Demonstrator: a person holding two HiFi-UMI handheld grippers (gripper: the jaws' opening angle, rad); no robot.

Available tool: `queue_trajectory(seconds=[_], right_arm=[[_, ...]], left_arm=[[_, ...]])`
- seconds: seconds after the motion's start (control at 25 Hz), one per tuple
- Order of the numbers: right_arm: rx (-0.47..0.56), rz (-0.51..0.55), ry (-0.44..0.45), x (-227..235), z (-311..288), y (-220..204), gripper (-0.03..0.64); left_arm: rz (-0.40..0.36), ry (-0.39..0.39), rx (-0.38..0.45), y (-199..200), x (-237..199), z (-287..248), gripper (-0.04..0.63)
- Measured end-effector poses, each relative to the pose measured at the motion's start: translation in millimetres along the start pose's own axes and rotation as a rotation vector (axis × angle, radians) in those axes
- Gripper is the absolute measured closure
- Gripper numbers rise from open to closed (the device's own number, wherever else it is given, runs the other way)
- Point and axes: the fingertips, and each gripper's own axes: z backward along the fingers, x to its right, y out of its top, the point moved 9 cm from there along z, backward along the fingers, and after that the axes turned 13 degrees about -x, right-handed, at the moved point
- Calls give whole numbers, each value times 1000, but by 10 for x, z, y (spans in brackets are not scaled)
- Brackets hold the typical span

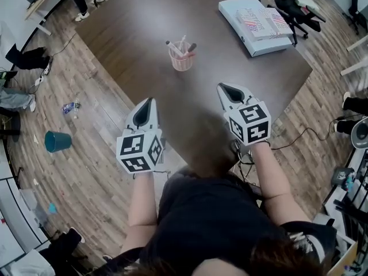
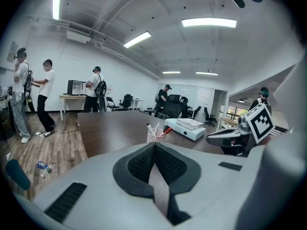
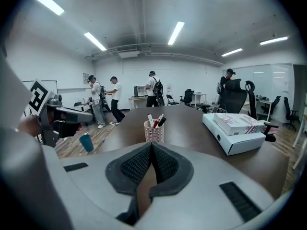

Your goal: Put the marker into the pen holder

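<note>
Head view, left to right. A teal bin (image 1: 57,141) stands on the wood floor, clear of the dark brown table (image 1: 132,33). The left gripper (image 1: 149,102) is over the table's near-left edge and pointing towards the middle. In the left gripper view (image 2: 154,145) the two ribbed pads meet along one seam with nothing between them, so it is closed and empty. Near the table centre, well ahead of both grippers, a pink mesh pen holder (image 1: 181,60) stands upright. It holds three markers (image 1: 174,49) that lean apart (one white-bodied, one reddish, one with a dark cap, as the right gripper view shows (image 3: 155,122)). No marker lies loose on the tabletop. The right gripper (image 1: 222,87) is over the near-right part of the table, a little further forward than the left, and also aimed at the holder. Its pads are pressed together in its own view (image 3: 150,145), with nothing gripped. At the far right corner of the table a white box (image 1: 230,9) lies flat, with a book (image 1: 261,23) on its lid. Both are well apart from the holder. Several people stand by desks along the far wall in both gripper views.
</note>
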Motion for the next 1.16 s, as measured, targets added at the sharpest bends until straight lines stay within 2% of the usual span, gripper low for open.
queue_trajectory(seconds=[0.4, 1.16], right_arm=[[-13, -72, 30, -32, 28, -178, 600], [-11, -71, 54, -31, 71, -196, 600]], left_arm=[[47, 30, -16, -196, -8, 121, 568], [47, 48, -28, -287, 21, 167, 566]])
